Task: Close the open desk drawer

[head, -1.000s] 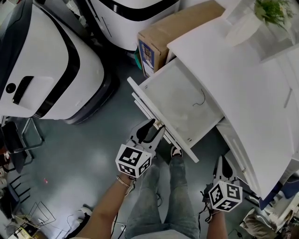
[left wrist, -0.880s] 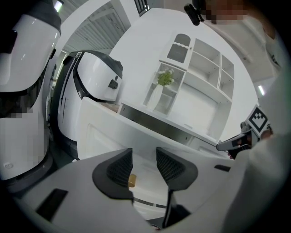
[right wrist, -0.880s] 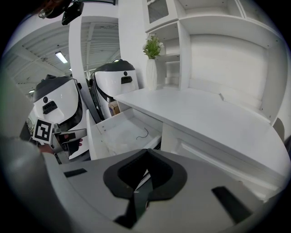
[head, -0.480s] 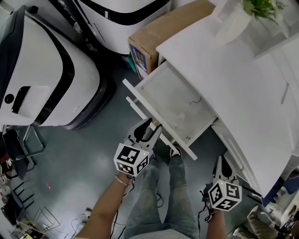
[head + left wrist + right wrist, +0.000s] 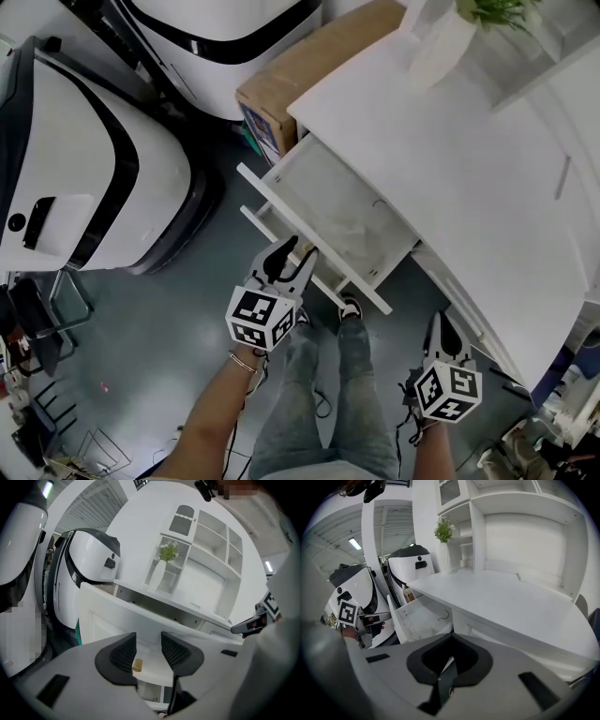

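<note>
left tongs [image 5: 296,253] wide, nothing gripped, at drawer [image 5: 328,197] front | right tongs [image 5: 439,323] pinched shut, idle | risk imo: off-centre shove could skew drawer, jam it

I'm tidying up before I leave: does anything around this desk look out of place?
The desk drawer hangs pulled out from under the white desktop, and a small dark curl of wire lies loose on its bottom. Nothing looks spilled or broken.
</note>
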